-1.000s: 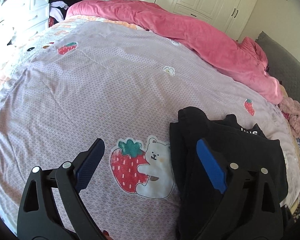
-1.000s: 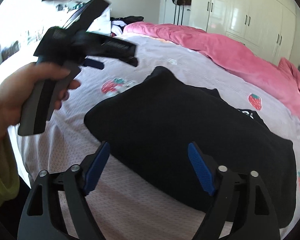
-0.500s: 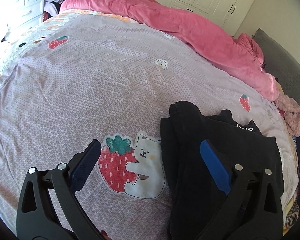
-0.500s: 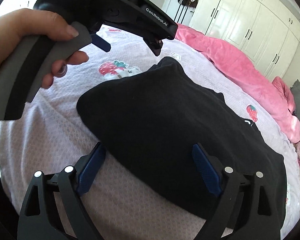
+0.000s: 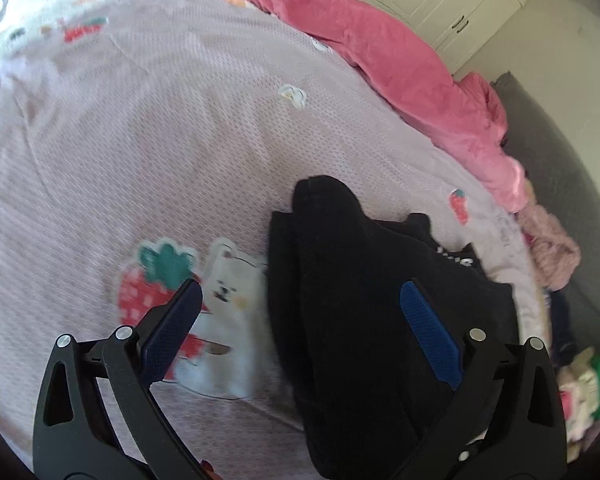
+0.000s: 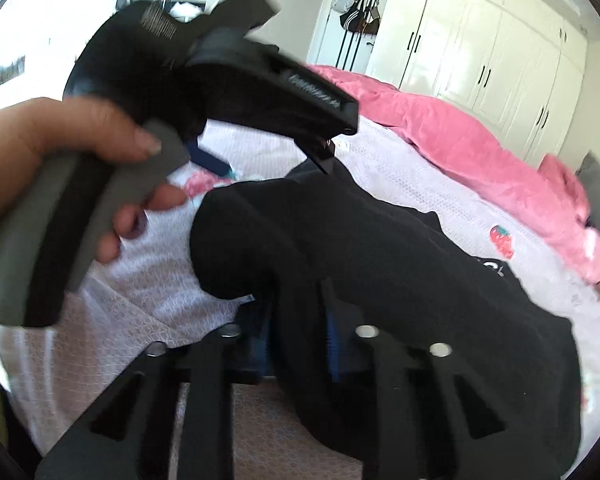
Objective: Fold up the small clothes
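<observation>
A black garment [image 5: 352, 280] lies partly folded on a lilac bedsheet [image 5: 160, 140] with a strawberry and bear print. My left gripper [image 5: 300, 316] is open and hovers over the garment's left edge, holding nothing. My right gripper [image 6: 300, 340] is shut on the near edge of the black garment [image 6: 400, 264], with a fold of cloth between its blue pads. The left gripper's body and the hand holding it [image 6: 80, 148] show in the upper left of the right wrist view.
A pink duvet [image 5: 400, 52] lies bunched along the far side of the bed. White wardrobes [image 6: 480, 48] stand behind. A pile of other clothes [image 5: 556, 248] sits at the bed's right edge.
My right gripper has closed on the near edge of the black garment. My left gripper has moved closer over the garment's left side and stays open.
</observation>
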{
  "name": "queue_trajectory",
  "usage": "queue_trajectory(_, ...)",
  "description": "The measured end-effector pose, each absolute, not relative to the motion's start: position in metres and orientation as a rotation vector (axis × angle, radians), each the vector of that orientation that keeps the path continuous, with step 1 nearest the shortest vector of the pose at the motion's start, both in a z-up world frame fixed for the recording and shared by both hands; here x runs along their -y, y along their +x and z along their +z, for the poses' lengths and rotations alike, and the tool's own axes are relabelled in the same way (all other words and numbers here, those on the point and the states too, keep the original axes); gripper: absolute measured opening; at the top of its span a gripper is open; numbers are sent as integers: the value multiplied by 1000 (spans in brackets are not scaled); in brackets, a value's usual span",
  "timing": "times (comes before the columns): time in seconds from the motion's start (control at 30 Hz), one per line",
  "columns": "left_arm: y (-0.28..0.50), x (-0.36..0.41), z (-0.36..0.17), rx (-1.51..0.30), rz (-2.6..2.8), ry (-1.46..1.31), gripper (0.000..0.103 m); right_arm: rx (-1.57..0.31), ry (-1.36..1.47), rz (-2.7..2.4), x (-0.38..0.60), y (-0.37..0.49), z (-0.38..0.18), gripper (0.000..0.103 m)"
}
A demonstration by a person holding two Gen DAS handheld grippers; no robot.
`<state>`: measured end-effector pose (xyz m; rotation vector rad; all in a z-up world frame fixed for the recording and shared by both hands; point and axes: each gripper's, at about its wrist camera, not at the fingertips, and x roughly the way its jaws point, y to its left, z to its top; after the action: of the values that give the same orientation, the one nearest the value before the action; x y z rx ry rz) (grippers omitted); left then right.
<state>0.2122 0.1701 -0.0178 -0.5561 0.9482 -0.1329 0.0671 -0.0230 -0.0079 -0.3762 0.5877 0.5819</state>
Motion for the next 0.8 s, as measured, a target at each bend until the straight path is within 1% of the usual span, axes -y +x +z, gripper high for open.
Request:
queue_trajectory(0.13,216,-162,-24,-956,-194,-658,93,-577,-314,618,37,69,3,12)
queue_trajectory(0.2,218,-151,-22,-952,-224,-668,89,-577,-281,634,44,70,7,11)
queue_trajectory(0.23,218,-147,-21,-950,-235,-670,81,-579,-259,639,48,70,9,11)
queue_trajectory(0.27,218,-142,-19,-943,-241,-671,70,-577,-243,641,52,70,11,11)
queue_trajectory(0.3,218,-139,-15,-929,-250,-671,62,-574,-232,642,54,69,12,11)
queue_trajectory(0.33,218,-135,-12,-920,-256,-669,49,-570,-225,641,57,69,14,11)
queue_trajectory(0.37,217,-131,-6,-902,-257,-662,40,-564,-219,637,59,67,15,10)
queue_trajectory(0.43,215,-124,3,-875,-278,-662,31,-550,-199,628,67,66,19,10)
queue_trajectory(0.47,214,-117,9,-856,-292,-657,29,-541,-188,622,72,66,20,10)
queue_trajectory(0.57,210,-100,24,-820,-330,-634,26,-508,-151,598,91,63,25,10)
queue_trajectory(0.8,202,-42,54,-761,-444,-577,26,-463,-39,541,144,55,36,9)
